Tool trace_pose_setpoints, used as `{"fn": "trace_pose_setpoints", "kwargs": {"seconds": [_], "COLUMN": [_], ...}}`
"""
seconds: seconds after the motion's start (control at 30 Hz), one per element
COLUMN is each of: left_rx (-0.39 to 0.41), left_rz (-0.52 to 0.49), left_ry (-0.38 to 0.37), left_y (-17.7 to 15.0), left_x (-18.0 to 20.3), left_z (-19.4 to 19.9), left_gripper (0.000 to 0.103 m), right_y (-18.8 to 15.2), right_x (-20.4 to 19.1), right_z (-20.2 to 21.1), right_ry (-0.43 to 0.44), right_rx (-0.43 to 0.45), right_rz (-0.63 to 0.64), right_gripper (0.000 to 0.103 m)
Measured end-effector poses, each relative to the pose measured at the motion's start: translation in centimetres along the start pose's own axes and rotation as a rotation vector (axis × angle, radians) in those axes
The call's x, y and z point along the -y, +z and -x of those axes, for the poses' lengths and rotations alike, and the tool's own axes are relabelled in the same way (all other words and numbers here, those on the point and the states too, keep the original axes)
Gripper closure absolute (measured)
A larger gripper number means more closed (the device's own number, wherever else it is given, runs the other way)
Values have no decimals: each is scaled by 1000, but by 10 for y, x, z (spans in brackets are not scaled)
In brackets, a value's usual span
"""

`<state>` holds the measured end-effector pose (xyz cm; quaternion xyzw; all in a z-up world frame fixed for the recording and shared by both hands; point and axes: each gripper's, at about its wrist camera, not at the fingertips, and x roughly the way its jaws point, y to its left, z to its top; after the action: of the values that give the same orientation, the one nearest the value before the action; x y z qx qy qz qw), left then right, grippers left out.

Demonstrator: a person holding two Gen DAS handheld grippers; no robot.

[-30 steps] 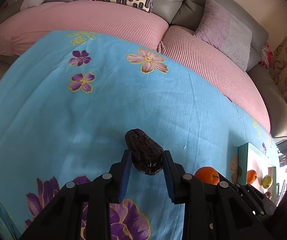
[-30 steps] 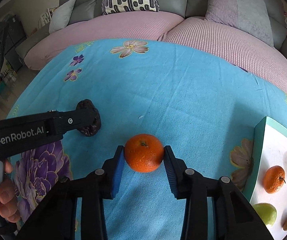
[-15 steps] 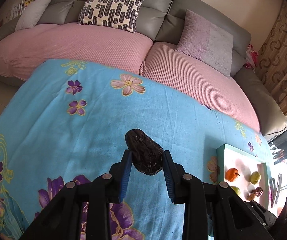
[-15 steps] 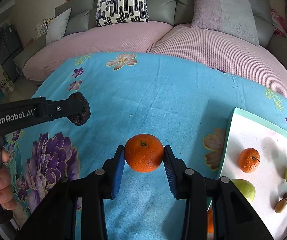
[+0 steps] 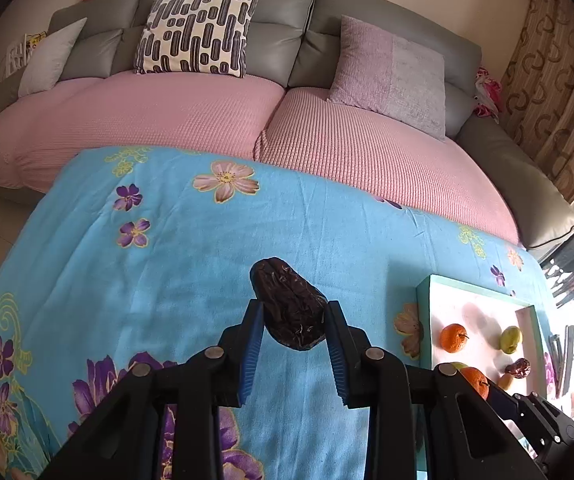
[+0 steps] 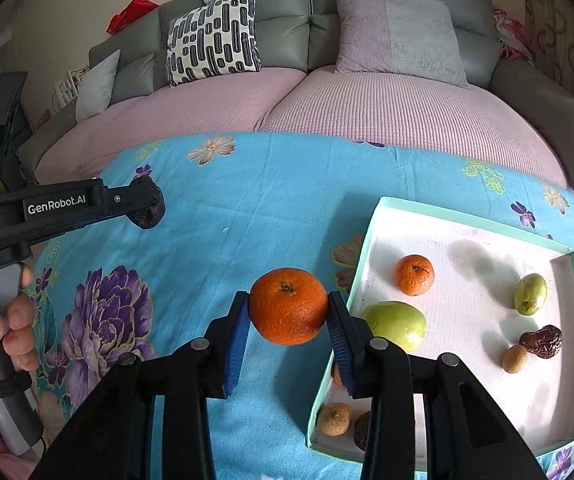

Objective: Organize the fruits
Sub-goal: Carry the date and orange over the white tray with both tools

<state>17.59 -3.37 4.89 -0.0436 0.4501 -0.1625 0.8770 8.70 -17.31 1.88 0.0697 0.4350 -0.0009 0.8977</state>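
Both grippers have risen toward the tray's side. Orange (image 6: 288, 305) sits clamped in right gripper (image 6: 288, 316), at the tray's (image 6: 371, 216) left edge. Date (image 5: 288, 309) is pinched in left gripper (image 5: 292, 332), above the cloth (image 5: 167, 264). Tray holds another orange (image 6: 414, 275), green fruits and small brown fruits.

In the right wrist view, the right gripper (image 6: 289, 314) and its arms hide parts of an orange piece and a dark wrinkled fruit (image 6: 361, 428) at the white tray's (image 6: 483, 228) near-left corner.
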Motion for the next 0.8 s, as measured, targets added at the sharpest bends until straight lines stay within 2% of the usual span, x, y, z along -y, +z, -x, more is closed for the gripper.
{"fn": "trace_pose_setpoints", "kwargs": {"seconds": [0.13,0.47,0.8], "left_rx": [-5,-5,-50], "left_rz": [-23,-63,-184], "left_ry": [2,-3,-81], "left_y": [-2,-8,-25], "left_x": [13,41,93], "left_z": [-1,1,-6], "left_gripper": [70,70,70], "right_y": [-1,-1,-2], "right_x": [10,33,92], "right_z": [0,8,26], "right_ry": [2,-58,-149], "right_rx": [0,-1,9], "right_rz": [-24,-43,-188], "right_gripper": [63,63,63]}}
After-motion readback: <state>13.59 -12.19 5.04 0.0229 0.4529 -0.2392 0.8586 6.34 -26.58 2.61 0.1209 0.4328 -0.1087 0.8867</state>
